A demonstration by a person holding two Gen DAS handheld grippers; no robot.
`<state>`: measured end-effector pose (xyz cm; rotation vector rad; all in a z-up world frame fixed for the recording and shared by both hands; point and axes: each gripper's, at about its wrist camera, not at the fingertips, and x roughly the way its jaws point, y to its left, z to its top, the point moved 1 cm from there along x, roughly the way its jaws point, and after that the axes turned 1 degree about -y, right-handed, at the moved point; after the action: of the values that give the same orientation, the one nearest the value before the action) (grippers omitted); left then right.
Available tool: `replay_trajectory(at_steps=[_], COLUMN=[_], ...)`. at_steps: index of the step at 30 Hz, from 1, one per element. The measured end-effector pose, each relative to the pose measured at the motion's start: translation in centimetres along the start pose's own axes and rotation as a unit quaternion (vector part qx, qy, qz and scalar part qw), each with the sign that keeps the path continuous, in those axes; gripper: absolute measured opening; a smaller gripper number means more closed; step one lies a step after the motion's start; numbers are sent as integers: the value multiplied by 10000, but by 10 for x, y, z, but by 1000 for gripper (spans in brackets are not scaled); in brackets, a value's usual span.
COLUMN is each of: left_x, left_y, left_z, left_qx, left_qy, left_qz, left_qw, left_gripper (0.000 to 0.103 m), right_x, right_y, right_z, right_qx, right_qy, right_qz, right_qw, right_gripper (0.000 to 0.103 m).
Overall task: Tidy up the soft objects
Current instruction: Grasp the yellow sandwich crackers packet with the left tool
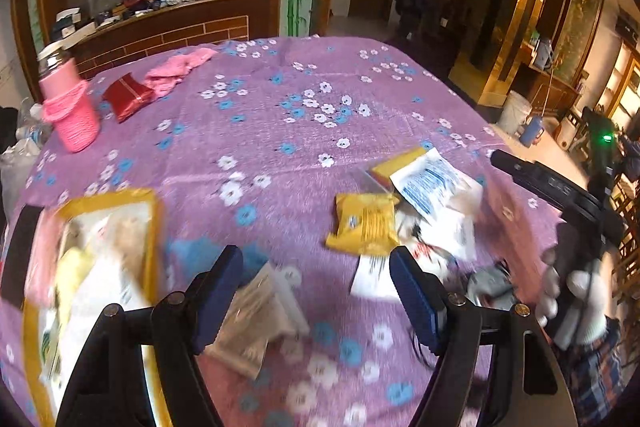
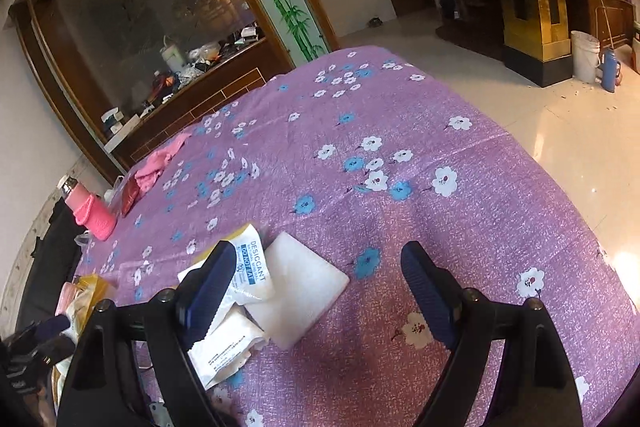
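Observation:
My left gripper (image 1: 318, 295) hangs open over the purple flowered cloth (image 1: 280, 131), nothing between its blue fingers. A clear packet (image 1: 256, 323) lies just below its left finger. A yellow packet (image 1: 366, 225) and a desiccant sachet (image 1: 432, 183) lie ahead to the right, in a loose pile of white packets. At far left a yellow-rimmed box (image 1: 150, 227) holds several soft packets, blurred. My right gripper (image 2: 320, 291) is open too, above a white foam pad (image 2: 308, 291). The desiccant sachet (image 2: 252, 267) and a white packet (image 2: 228, 347) lie by its left finger.
A pink bottle in a knitted sleeve (image 1: 72, 107), a red pouch (image 1: 128, 99) and a pink cloth (image 1: 180, 67) sit at the far left of the table. A gloved hand (image 1: 576, 307) holds the other tool's black housing (image 1: 552, 187) at right. The table drops to tiled floor (image 2: 560, 147).

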<state>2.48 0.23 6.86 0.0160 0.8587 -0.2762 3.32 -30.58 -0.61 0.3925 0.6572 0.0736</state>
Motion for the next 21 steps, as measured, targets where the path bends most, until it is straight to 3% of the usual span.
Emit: replay_trajectory(at_steps=[16, 18, 21], left_x=[105, 108, 102], left_y=[-40, -45, -39], left_z=[15, 15, 17], left_qx=[727, 756, 456], left_qy=[721, 694, 658], left_qz=[-333, -467, -610], left_qw=[9942, 9936, 9949], left_gripper=[78, 48, 46], right_x=[12, 13, 14], right_y=[11, 11, 8], right_z=[-2, -2, -3], right_qx=[-187, -226, -231], right_qy=[213, 208, 204], right_qz=[-42, -123, -211], right_qw=[9996, 9995, 9993], right_gripper=[83, 83, 83])
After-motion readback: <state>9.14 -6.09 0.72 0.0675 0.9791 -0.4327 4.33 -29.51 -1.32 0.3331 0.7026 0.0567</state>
